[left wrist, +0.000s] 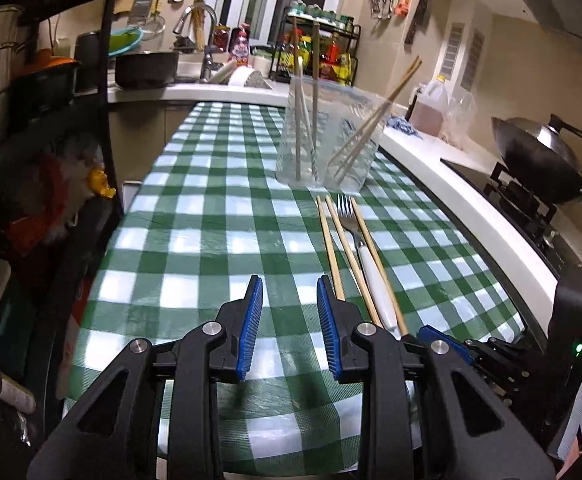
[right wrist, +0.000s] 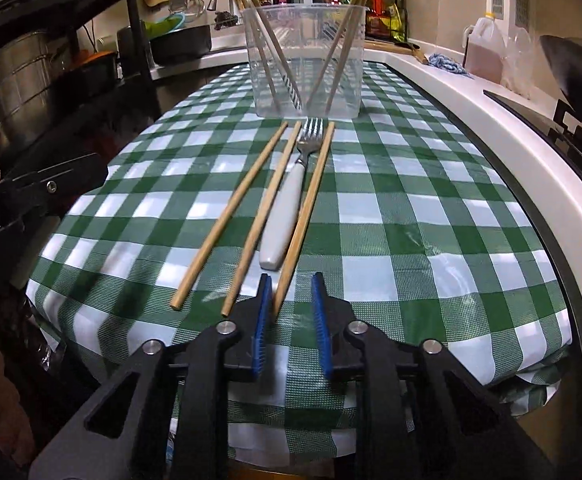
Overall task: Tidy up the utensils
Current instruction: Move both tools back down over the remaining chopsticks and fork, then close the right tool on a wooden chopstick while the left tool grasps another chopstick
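A clear plastic container [left wrist: 331, 148] [right wrist: 303, 80] stands on the green checked tablecloth [left wrist: 211, 220] [right wrist: 411, 200] with several chopsticks leaning inside. In front of it lie three loose chopsticks [right wrist: 231, 216] and a white-handled fork [right wrist: 287, 200] [left wrist: 371, 268], side by side. My right gripper [right wrist: 291, 276] is low over the near end of the rightmost chopstick [right wrist: 309, 208]; that end lies between the jaws beside the left pad, with a gap left. My left gripper [left wrist: 289, 280] hovers open over bare cloth, just left of the leftmost chopstick [left wrist: 329, 244].
A white counter [right wrist: 471, 92] runs along the right with a wok [left wrist: 539, 152] on the stove and an oil jug [left wrist: 431, 108]. A dark shelf of pots [left wrist: 31, 80] stands at the left. Sink and spice rack [left wrist: 319, 52] sit behind. The table's near edge is below both grippers.
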Tool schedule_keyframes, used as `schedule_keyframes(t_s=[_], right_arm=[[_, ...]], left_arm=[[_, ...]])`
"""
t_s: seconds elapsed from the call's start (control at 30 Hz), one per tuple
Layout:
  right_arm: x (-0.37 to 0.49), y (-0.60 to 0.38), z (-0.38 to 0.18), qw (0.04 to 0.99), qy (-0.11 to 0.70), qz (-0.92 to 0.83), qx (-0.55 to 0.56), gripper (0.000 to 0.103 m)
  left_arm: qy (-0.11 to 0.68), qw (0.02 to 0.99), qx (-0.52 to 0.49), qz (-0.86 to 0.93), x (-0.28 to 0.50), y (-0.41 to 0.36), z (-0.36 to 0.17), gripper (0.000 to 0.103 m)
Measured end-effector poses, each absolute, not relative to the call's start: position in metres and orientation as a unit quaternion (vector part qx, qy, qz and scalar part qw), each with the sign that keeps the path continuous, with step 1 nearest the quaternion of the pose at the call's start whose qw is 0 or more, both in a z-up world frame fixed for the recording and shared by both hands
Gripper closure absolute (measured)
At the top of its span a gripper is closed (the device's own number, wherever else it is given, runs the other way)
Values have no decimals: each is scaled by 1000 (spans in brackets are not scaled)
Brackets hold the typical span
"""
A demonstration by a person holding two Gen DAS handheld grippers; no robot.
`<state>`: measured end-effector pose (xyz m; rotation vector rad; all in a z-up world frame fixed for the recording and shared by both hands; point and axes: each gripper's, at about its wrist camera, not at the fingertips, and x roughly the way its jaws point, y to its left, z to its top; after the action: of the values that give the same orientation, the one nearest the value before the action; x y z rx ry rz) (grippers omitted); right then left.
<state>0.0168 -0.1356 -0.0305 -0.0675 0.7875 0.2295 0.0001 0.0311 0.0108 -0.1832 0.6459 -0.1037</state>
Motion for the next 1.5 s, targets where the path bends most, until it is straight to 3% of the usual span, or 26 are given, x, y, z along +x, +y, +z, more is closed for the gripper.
schedule_keyframes(t_s=[0.03, 0.17, 0.8, 0.83, 0.97, 1.5], right_arm=[[17, -138, -31, 916, 384, 111, -30, 97], [18, -149, -28, 918, 383, 99, -16, 98], [20, -186, -31, 922, 378, 80, -4, 95], [21, -186, -30, 922, 378, 82, -4, 95], [24, -182, -30, 922, 378, 83, -9, 95], [34, -188, -31, 922, 378, 81, -4, 97]], left_arm=[[322, 941, -89, -53, 2, 29, 8, 76], [334, 936, -88, -62, 7, 20, -1, 75], [371, 926, -10, -71, 15, -27, -33, 76], [370, 926, -8, -70, 15, -27, -33, 77], [372, 926, -15, -65, 15, -22, -32, 96], [367, 929, -19, -38, 20, -15, -34, 95]])
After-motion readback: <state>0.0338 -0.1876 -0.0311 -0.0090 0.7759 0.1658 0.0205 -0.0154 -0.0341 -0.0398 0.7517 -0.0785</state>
